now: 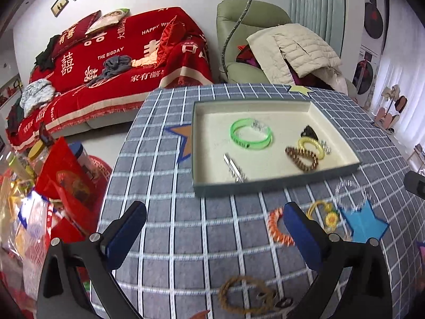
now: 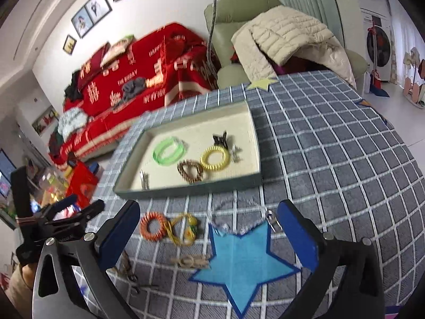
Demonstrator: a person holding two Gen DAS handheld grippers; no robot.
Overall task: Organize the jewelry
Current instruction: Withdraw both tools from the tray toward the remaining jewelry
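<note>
A shallow cream-lined tray [image 1: 202, 186] [image 2: 255, 133] sits on the checked tablecloth. It holds a green bangle [image 1: 251, 133] [image 2: 168, 150], a brown bead bracelet [image 1: 302, 158] [image 2: 190, 170], a yellow coil tie [image 1: 310, 146] [image 2: 215, 158], a black clip [image 1: 308, 132] [image 2: 220, 138] and a silver clip [image 1: 233, 168] [image 2: 144, 179]. On the cloth in front lie an orange coil tie [image 1: 276, 226] [image 2: 152, 226], a yellow flower tie [image 1: 326, 212] [image 2: 183, 227], a clear necklace [image 1: 350, 194] [image 2: 272, 219] and a brown rope bracelet [image 1: 244, 295]. My left gripper [image 1: 215, 228] is open above the cloth. My right gripper [image 2: 208, 232] is open over the blue star [image 2: 244, 260].
A red-covered sofa [image 1: 106, 61] and a green armchair with a quilted jacket [image 1: 292, 45] stand beyond the table. Red bags and packets [image 1: 53, 186] crowd the left edge. Small brown pieces [image 2: 190, 261] lie near the blue star.
</note>
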